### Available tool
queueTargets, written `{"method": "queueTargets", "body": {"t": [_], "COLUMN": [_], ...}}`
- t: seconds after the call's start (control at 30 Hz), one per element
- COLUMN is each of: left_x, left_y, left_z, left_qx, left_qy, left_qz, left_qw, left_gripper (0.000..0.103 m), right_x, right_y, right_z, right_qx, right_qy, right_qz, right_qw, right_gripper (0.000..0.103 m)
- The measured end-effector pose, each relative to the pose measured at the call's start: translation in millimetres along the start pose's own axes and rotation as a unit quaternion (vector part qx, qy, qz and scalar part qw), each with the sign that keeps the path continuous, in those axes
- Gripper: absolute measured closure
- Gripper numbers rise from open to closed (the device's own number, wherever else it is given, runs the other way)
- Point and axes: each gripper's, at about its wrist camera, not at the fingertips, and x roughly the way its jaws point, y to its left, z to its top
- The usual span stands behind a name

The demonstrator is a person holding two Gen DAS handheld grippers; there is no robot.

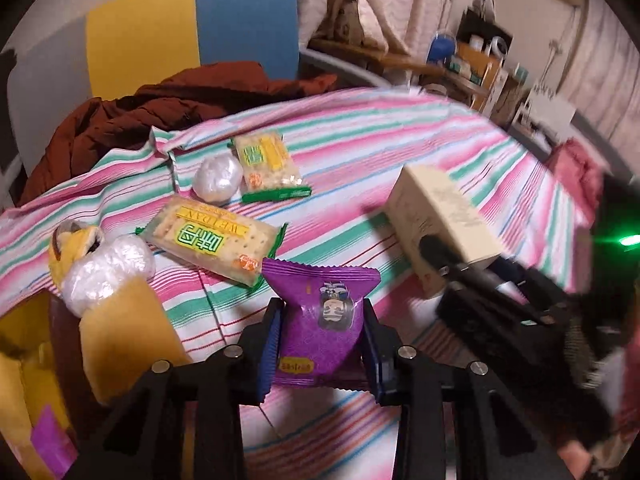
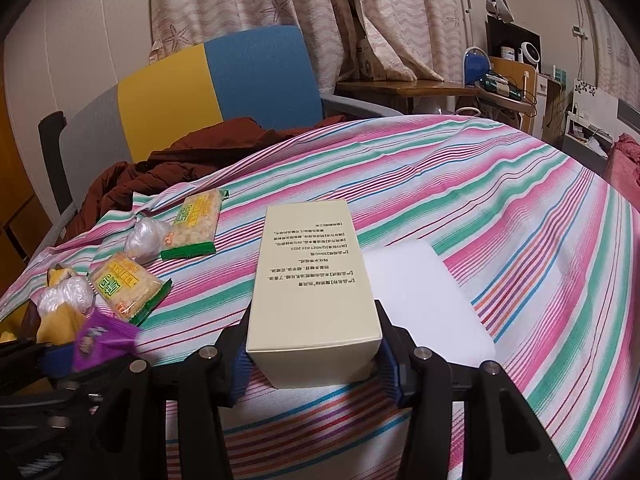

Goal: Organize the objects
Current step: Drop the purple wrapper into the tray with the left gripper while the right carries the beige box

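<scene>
Left tongs point(image 1: 322, 336) clamp the purple snack packet point(image 1: 320, 312) above the striped table point(image 1: 400, 152); right tongs point(image 2: 312, 344) grip the cream box point(image 2: 312, 280), crackers point(image 2: 126, 284) off left.

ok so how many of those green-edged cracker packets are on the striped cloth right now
2. One cracker packet lies near the purple packet held in the left jaws; the other cracker packet lies farther back, beside a white wrapped ball. More could be hidden in the yellow box at the left edge.
</scene>
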Motion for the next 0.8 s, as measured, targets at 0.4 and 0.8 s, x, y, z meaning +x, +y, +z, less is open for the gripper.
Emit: {"method": "queueTargets", "body": {"t": [0.4,0.8], "left_x": [-81.2,-146.6], "left_y": [17.8,76.1], "left_z": [-14.3,-60.3], "left_qx": [-0.034,-0.097], "left_qy": [-0.081,-0.129], "left_qz": [-0.04,-0.025], "left_qw": [0.9953,0.9866], "left_gripper": [0.066,0.066], "right_x": [-17.2,-47.2], "right_y": [-0.3,13.9], "right_z": [-1.6,-10.0], "right_qx": [0.003,-0.022], "right_qy": [-0.036,-0.042], "right_qz": [-0.026,-0.011], "right_qw": [0.999,0.999], "right_gripper": [0.052,0.052]}}
